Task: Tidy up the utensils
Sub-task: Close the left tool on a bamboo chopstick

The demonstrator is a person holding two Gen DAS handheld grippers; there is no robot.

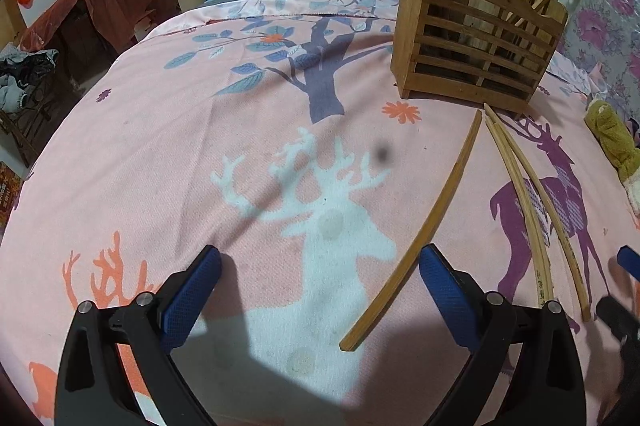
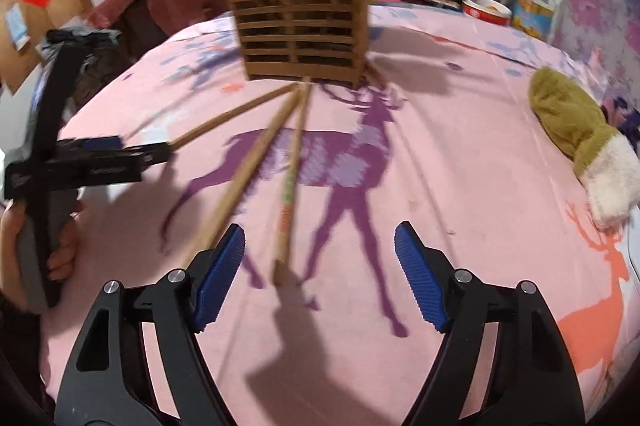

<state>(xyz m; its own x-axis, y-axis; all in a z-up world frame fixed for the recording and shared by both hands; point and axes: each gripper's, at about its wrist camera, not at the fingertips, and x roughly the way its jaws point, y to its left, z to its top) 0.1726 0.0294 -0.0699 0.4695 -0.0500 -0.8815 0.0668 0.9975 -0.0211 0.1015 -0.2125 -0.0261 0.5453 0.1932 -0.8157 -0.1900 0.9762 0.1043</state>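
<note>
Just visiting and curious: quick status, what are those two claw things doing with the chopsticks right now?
Left gripper open, empty. Right gripper open, one chopstick lying between its jaws, not gripped. Three chopsticks loose on the cloth; wooden holder beyond. Nothing in the way.

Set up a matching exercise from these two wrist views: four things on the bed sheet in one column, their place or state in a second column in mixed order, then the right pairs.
Column one:
1. wooden holder
2. three loose chopsticks
3. green plush mitten
4. right gripper

Column two:
A. lying flat on the pink sheet in front of the holder
B. jaws apart, pads touching nothing, above the near chopstick ends
C. standing upright, with chopsticks sticking out of the top
D. lying off to the right side, with a white furry cuff

Pairs: 1-C, 2-A, 3-D, 4-B
</note>
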